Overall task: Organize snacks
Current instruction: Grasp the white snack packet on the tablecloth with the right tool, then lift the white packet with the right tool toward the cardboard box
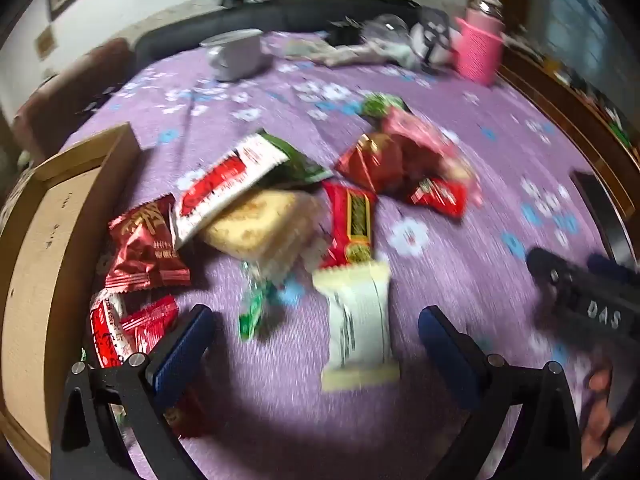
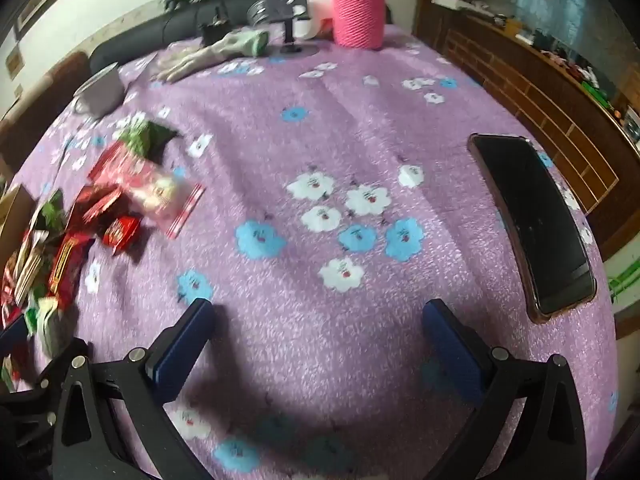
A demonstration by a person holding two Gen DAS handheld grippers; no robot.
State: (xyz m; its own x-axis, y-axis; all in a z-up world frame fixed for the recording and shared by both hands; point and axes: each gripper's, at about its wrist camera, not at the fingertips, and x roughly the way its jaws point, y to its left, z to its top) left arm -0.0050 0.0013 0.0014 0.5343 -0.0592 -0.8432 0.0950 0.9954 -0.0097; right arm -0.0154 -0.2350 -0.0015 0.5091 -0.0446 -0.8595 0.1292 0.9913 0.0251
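Observation:
A heap of snack packets lies on a purple flowered cloth (image 1: 460, 280). In the left wrist view my left gripper (image 1: 316, 332) hangs wide open over a cream-white wafer packet (image 1: 358, 320), which lies between the fingers untouched. Beyond it lie a pale cake packet (image 1: 260, 224), a red bar (image 1: 352, 224), a red-and-white packet (image 1: 228, 184) and a dark red packet (image 1: 144, 244). A wooden box (image 1: 44, 260) stands at the left. My right gripper (image 2: 318, 332) is open over bare cloth, with the snack heap (image 2: 120, 200) off to its left.
A black phone (image 2: 532, 220) lies at the right on the cloth. A pink knitted bottle holder (image 2: 360, 12), a white cup (image 2: 100, 90), gloves (image 2: 216, 54) and small clutter stand along the far edge. The right gripper's body (image 1: 588, 296) shows in the left wrist view.

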